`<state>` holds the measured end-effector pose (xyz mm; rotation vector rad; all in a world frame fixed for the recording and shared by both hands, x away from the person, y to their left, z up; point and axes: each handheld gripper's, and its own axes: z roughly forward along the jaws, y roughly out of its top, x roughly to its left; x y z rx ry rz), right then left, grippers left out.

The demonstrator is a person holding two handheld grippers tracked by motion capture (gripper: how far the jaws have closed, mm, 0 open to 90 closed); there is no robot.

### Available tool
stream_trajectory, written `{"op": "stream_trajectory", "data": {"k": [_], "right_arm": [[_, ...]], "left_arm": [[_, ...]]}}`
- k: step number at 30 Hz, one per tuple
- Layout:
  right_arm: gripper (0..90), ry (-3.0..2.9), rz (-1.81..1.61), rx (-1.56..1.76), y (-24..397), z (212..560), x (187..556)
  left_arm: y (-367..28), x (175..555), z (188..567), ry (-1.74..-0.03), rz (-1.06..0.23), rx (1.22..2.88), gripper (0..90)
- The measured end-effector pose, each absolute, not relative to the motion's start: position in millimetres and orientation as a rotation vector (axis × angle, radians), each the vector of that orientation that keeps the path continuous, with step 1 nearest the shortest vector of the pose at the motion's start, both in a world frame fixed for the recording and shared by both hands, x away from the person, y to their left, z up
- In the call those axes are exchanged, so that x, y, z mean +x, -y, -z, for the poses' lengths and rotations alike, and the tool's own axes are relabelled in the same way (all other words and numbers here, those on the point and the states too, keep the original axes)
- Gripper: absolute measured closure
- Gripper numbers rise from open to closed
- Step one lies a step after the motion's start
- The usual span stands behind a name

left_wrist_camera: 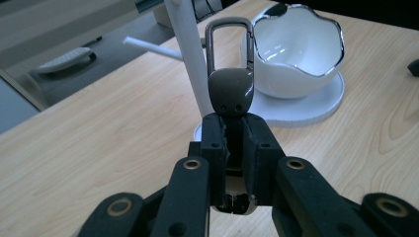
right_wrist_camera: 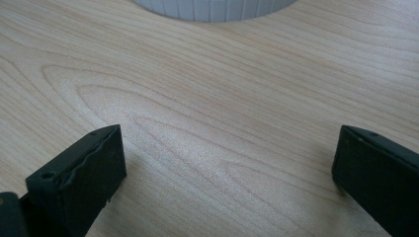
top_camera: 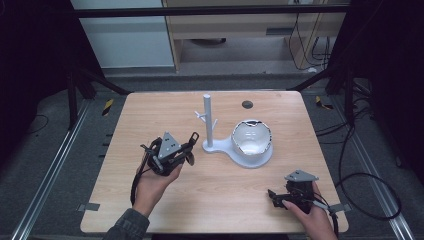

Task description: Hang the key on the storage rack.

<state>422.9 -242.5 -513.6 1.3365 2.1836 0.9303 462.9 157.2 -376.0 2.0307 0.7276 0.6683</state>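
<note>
The left gripper (left_wrist_camera: 232,143) has its two black fingers (left_wrist_camera: 213,148) pressed in on a key ring (left_wrist_camera: 230,74), pinching it by its lower end. The ring's dark rounded body sits just above the fingertips, and its metal loop stands up beyond them, free of the pads and aimed toward the white stand (left_wrist_camera: 190,54). In the left gripper view the loop lies just beside the stand's upright post, slightly toward the bowl (left_wrist_camera: 301,49) from it; whether loop and post touch cannot be told. From above, the left gripper (top_camera: 187,150) is held over the table (top_camera: 150,115) near the stand (top_camera: 208,120), on the side away from the bowl (top_camera: 251,137), with the key ring (top_camera: 192,140) poking out toward the post. The bowl rests on the round end of the stand's base. The right gripper (right_wrist_camera: 227,173) has its fingers (right_wrist_camera: 94,163) spread wide with bare wood between them; it lies low on the table (right_wrist_camera: 207,98), well apart from the stand (right_wrist_camera: 212,7), whose base edge lies ahead of it. From above, the right gripper (top_camera: 274,196) sits on the near side of the stand's base.
</note>
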Motion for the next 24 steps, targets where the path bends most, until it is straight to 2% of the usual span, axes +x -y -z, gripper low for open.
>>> {"op": "stream_trajectory", "data": {"k": [24], "right_arm": [[0.4,-2.181,-0.93,1.34,242,514,424]], "left_arm": [[-141,482,364,-0.79,-0.666,1.962,80.3]]}}
